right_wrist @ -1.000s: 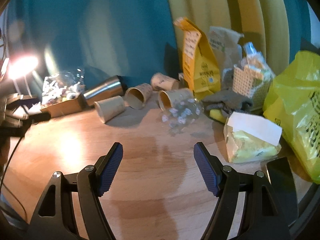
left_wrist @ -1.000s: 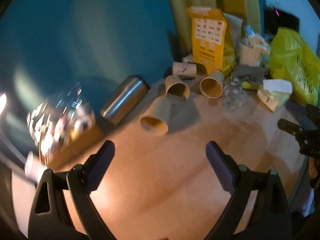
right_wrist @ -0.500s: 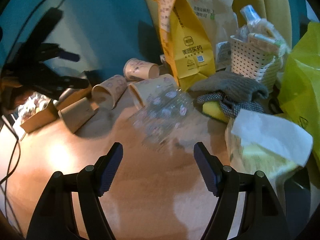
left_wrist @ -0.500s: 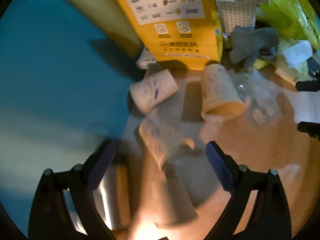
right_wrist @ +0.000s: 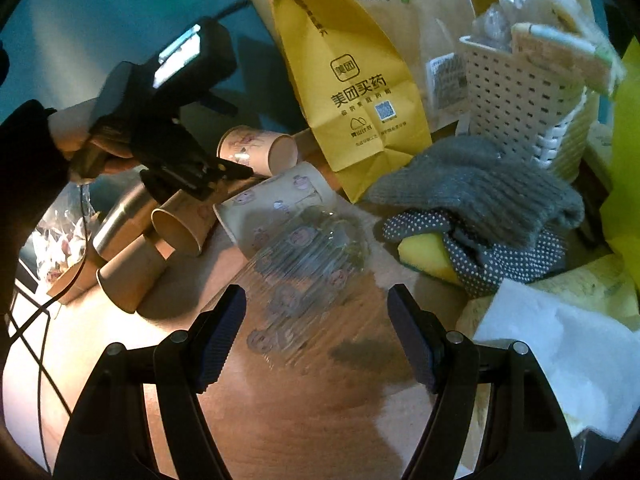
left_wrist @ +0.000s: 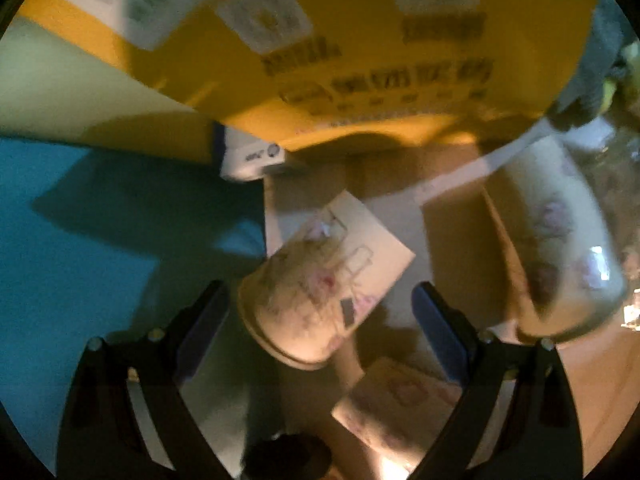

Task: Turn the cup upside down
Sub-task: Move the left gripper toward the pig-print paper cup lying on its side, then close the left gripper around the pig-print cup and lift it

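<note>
Two hand-held grippers [right_wrist: 316, 332], four toppled paper cups [right_wrist: 256, 148]

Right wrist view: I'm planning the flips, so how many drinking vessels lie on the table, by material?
Paper cups: 4
Clear plastic cup: 1
Steel tumbler: 1
Total: 6
</note>
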